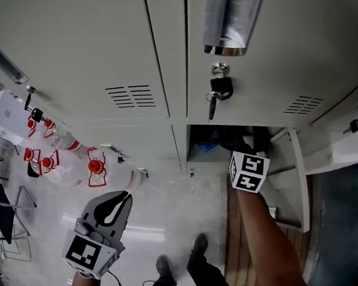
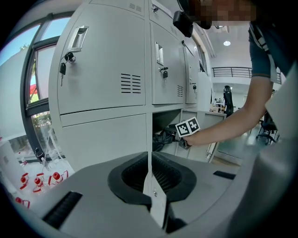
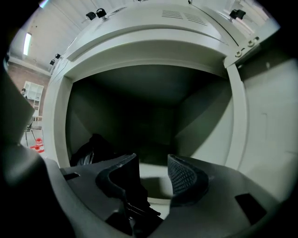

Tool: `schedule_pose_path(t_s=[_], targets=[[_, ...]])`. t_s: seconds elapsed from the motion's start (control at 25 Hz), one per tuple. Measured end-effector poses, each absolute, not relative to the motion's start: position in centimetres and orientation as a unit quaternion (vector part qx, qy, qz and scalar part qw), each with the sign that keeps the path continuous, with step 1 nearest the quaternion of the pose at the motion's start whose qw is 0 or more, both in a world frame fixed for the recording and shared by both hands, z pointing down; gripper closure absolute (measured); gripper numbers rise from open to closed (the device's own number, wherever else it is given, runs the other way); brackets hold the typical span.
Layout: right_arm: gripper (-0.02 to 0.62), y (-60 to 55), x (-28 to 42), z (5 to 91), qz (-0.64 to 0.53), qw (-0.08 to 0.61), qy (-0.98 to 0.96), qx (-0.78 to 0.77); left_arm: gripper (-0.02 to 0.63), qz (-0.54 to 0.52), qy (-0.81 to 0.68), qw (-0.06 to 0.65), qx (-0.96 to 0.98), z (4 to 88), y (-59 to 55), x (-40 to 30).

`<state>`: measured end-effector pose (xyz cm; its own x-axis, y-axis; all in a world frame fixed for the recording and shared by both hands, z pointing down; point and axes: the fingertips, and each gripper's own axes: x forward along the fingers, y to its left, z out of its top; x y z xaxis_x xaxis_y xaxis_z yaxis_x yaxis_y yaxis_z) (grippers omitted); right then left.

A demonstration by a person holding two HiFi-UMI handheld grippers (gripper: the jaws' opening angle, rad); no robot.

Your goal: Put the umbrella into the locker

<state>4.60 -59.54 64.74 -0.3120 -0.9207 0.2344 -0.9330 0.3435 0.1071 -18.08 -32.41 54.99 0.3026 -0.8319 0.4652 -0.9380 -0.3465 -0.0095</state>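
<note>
The black folded umbrella (image 3: 91,149) lies on the floor of the open lower locker (image 3: 240,139), against its left wall. It also shows as a dark bundle in the locker's mouth (image 1: 218,139) (image 2: 163,138). My right gripper (image 3: 153,173) reaches into that locker with its jaws apart and nothing between the pads; the umbrella sits to its left, apart from the pads. From above, only its marker cube (image 1: 248,171) and the arm show. My left gripper (image 1: 116,197) (image 2: 150,169) hangs shut and empty in front of the closed lockers, away from the open one.
The locker's door (image 1: 298,177) stands open to the right of my right arm. Closed locker doors with keys (image 1: 220,87) are above and to the left. Water bottles with red caps (image 1: 93,167) lie on the floor at left. The person's shoes (image 1: 197,246) stand below.
</note>
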Motion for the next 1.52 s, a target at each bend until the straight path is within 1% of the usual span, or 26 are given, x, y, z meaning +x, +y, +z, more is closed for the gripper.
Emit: schedule_pose_path(t_s=[0.08, 0.28, 0.44, 0.6, 0.88, 1.08, 1.28, 1.52], targets=[[0.393, -60.0, 4.4, 64.5, 0.024, 0.124, -0.805, 0.579, 0.566, 0.202, -0.556, 0.135, 0.795, 55.3, -32.4, -18.0], [0.393, -61.6, 4.0, 64.6, 0.014, 0.127, -0.796, 0.591, 0.566, 0.203, -0.556, 0.138, 0.794, 55.9, -32.6, -17.8], [0.416, -62.9, 3.6, 65.3, 0.011, 0.140, -0.806, 0.575, 0.566, 0.205, -0.558, 0.142, 0.791, 56.5, -32.5, -17.9], [0.430, -61.4, 3.2, 64.7, 0.002, 0.149, -0.821, 0.551, 0.566, 0.202, -0.558, 0.140, 0.792, 55.6, -31.9, -17.8], [0.431, -59.4, 2.9, 63.0, -0.030, 0.150, -0.834, 0.530, 0.566, 0.200, -0.565, 0.130, 0.790, 53.9, -30.8, -19.1], [0.430, -58.8, 2.7, 63.0, -0.030, 0.145, -0.843, 0.517, 0.566, 0.201, -0.565, 0.128, 0.790, 53.8, -29.9, -19.2], [0.430, -58.3, 2.4, 60.2, -0.079, 0.139, -0.844, 0.512, 0.566, 0.202, -0.562, 0.127, 0.792, 53.7, -29.6, -19.1], [0.430, -55.5, 3.2, 57.7, -0.063, 0.129, -0.844, 0.516, 0.566, 0.197, -0.560, 0.115, 0.796, 51.1, -29.3, -18.8]])
